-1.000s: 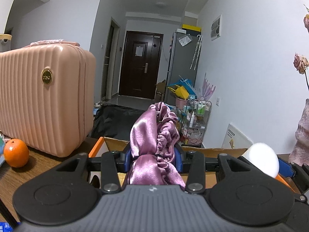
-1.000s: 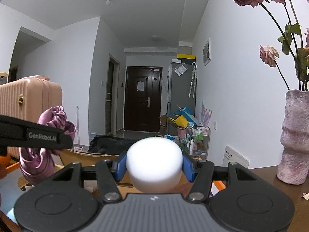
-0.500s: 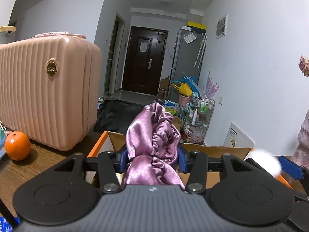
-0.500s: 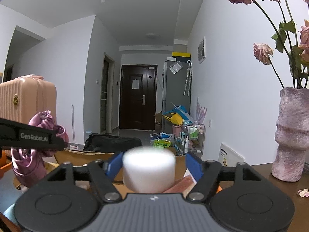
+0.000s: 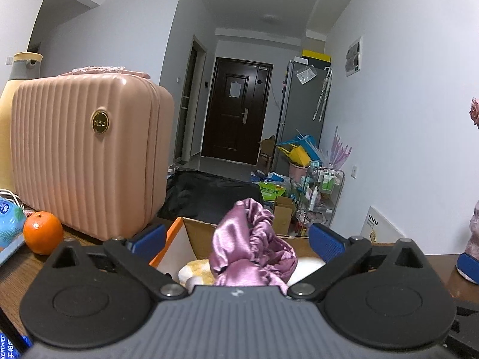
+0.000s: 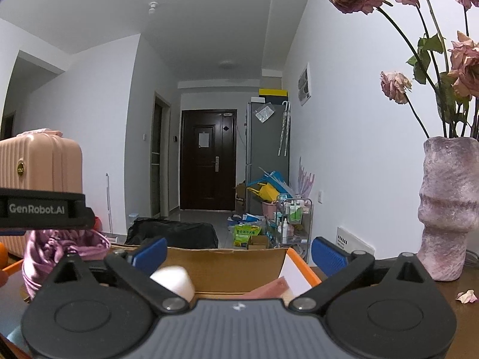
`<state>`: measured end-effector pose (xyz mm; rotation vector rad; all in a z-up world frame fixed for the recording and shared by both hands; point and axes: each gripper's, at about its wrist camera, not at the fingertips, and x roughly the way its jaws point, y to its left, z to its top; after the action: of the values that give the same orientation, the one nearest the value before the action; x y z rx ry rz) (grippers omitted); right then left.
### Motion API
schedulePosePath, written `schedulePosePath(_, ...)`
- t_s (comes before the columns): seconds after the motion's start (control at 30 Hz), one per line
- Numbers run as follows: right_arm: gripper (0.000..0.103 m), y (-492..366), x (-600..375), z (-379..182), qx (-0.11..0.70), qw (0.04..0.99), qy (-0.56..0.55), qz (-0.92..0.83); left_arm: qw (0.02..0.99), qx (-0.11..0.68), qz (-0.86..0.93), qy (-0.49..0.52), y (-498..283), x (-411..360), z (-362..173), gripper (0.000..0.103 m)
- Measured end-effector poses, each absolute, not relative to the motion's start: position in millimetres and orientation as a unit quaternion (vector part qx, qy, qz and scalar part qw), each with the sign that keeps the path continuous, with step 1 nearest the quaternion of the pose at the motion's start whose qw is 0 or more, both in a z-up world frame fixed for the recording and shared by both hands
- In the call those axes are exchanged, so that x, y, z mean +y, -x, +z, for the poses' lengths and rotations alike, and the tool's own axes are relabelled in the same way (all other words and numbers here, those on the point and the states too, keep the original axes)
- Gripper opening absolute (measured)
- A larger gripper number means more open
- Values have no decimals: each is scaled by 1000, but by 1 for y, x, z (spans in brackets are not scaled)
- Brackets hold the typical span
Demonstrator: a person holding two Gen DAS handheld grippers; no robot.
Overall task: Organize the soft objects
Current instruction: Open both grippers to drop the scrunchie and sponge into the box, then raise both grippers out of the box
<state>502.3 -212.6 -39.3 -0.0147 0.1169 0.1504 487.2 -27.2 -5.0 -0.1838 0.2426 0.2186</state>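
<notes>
At the bench's left edge sit an orange and a pink case, standing upright behind it. Next comes the open box (cardboard, orange-edged flaps), near the bench's front edge. The left gripper hangs over it, its fingers opening, spread wide and clear of the purple cloth that slumps between them onto pale soft things in the box. The right gripper is also opening, its fingers touching nothing; the white sponge is blurred, tilted just below them inside the box, beside a pink piece. A vase of roses stands at the bench's right.
</notes>
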Motion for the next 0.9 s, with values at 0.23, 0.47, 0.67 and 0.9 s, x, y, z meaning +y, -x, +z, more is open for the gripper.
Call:
schedulePosePath(0.23, 103, -497, -214, -40, 54, 996, 15, 76, 982, 122, 109, 90, -485, -27, -7, 103)
schedulePosePath(0.47, 103, -488, -221, -39, 53, 996, 16, 65, 983, 120, 108, 85, -481, -28, -9, 103)
schedulePosePath(0.67, 103, -477, -225, -39, 50, 997, 17, 55, 984, 132, 84, 90, -475, -25, -11, 103)
schedulePosePath(0.9, 103, -458, -232, -39, 49, 998, 18, 47, 985, 142, 52, 85, -457, -28, -14, 103)
